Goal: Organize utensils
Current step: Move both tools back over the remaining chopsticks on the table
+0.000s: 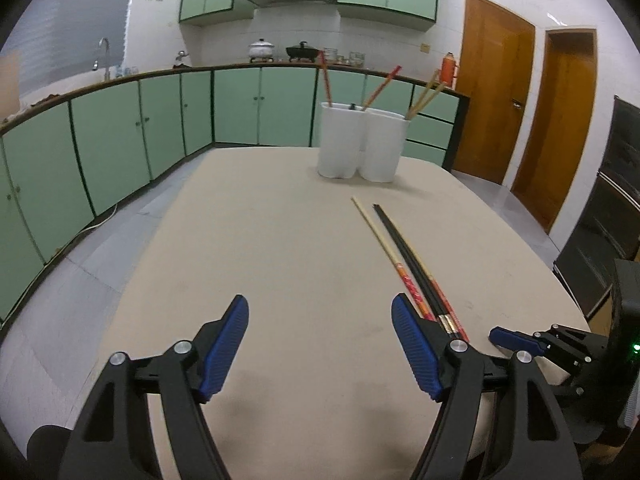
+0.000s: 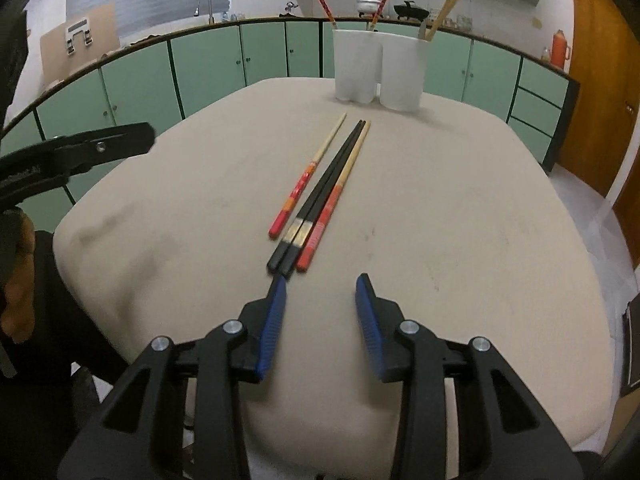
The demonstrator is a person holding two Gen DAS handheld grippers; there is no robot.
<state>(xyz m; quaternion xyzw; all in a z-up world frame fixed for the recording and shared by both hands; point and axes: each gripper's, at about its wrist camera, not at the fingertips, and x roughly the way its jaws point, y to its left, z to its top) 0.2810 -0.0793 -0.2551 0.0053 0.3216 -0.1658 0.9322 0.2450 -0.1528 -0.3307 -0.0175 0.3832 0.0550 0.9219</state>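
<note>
Beige table [image 2: 440, 200], white holder [image 2: 376, 68], black chopsticks [image 2: 320, 196] gold-banded, red-patterned pale chopstick [image 2: 304, 184], mint-green cabinets [image 2: 208, 64]

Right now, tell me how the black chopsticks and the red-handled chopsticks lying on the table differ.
The black chopsticks are dark along their length with a pale band near the thick end; the red-handled chopsticks turn to bare pale wood.
The black chopsticks lie together; the red-handled chopsticks lie apart, either side of them.
All lie flat on the table, tips toward the white holder.

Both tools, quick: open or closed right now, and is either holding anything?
Left tool: open, holding nothing.
Right tool: open, holding nothing; the chopsticks lie on the table just ahead.
</note>
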